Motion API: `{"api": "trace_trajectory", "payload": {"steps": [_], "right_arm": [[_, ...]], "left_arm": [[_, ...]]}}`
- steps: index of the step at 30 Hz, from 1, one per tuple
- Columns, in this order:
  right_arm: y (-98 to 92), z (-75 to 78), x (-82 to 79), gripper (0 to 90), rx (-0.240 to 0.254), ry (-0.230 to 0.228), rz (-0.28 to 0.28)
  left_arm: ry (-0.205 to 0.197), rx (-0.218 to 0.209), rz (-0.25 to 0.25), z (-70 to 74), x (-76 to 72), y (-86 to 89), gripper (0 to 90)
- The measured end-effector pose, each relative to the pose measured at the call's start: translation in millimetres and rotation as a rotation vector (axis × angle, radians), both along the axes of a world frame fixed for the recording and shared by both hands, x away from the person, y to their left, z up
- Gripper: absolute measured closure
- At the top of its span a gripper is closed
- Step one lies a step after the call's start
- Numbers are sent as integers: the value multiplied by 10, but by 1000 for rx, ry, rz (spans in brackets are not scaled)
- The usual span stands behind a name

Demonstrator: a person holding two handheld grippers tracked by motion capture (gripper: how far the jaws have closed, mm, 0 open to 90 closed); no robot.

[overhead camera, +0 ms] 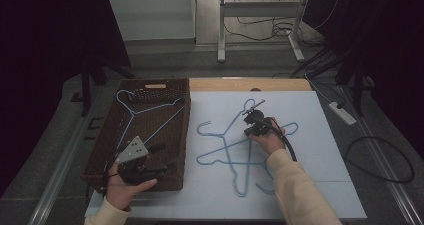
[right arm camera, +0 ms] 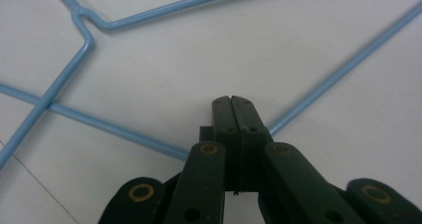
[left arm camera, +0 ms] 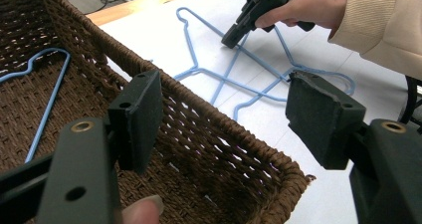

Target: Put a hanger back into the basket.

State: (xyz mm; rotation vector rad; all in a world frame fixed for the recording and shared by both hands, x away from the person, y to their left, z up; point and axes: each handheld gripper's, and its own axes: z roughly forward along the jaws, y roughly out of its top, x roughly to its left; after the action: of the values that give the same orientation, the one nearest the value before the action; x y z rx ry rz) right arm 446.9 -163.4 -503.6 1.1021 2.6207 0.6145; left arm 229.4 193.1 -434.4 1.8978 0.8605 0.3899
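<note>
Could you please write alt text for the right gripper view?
The right gripper, jaws shut, is closed on a blue wire hanger that lies on the white table. More blue hanger wires cross to its left.

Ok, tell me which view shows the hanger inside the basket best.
The high view: the blue hanger lies whole in the wicker basket, hook toward the far wall. The left gripper view catches just part of it on the basket floor, beyond the open left gripper. The right gripper view looks at other hangers on the table.
</note>
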Motion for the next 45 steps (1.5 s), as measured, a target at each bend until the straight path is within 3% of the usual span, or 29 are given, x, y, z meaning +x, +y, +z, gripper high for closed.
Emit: {"api": "trace_trajectory", "payload": {"steps": [9,17,21,26,29,32,39,45], "right_arm": [[-176,4,-117,900,43,-21,-48],[-260,17,-173,900,32,-21,-29],[-129,85,-212,898,74,-54,97],[175,145,-224,724,90,-63,230],[330,131,-181,596,86,-43,280],[459,98,-137,535,62,-31,327],[683,53,-42,521,-13,2,423],[810,3,26,613,-90,40,483]], "left_arm": [[1,2,-1,-11,3,-11,317],[-1,1,-2,-5,-1,-28,317],[-1,1,-2,-9,2,-27,317],[-1,2,-2,-6,0,-18,317],[-3,-3,1,1,-4,-9,317],[-4,-3,2,1,0,4,317],[-5,0,4,-7,7,12,317],[-7,2,5,-4,6,13,317]]}}
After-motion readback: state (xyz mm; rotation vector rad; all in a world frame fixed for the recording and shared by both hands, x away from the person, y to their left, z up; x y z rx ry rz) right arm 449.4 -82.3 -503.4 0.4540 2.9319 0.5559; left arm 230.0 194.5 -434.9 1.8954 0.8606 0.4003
